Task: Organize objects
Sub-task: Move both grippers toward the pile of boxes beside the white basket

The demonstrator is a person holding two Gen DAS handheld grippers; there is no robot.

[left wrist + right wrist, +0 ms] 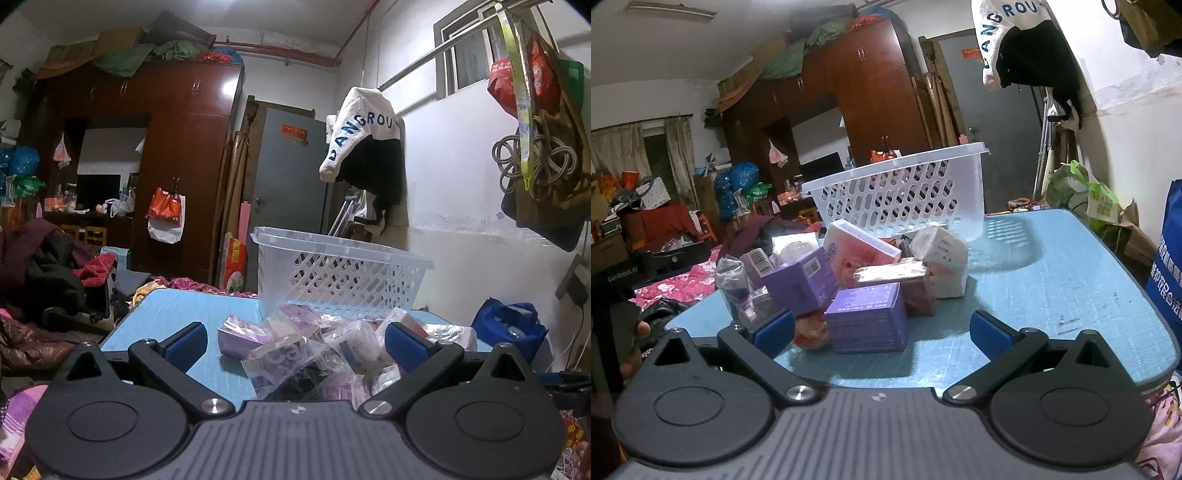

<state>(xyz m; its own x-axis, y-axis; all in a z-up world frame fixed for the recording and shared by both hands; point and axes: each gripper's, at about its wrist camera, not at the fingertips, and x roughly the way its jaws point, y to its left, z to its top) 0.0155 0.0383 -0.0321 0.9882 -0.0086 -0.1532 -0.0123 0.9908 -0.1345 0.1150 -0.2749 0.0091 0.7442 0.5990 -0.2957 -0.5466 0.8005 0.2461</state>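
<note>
A pile of small packages lies on a light blue table (1052,280). In the right wrist view a purple box (868,321) sits nearest, with another purple box (801,280), a pink and white packet (860,247) and a white pack (942,258) behind it. A white perforated plastic basket (905,192) stands beyond the pile. My right gripper (882,332) is open, low at the table's near edge, with the nearest purple box just ahead between its fingers. My left gripper (295,343) is open too, facing crinkled clear bags (291,365), a purple box (240,339) and the basket (343,277).
The table (170,314) ends at a rounded edge on the left, with a bed and heaped clothes (48,280) below. A blue bag (1167,266) stands at the table's right side. A brown wardrobe (177,147) and a grey door (288,170) fill the back wall. Bags hang overhead (539,147).
</note>
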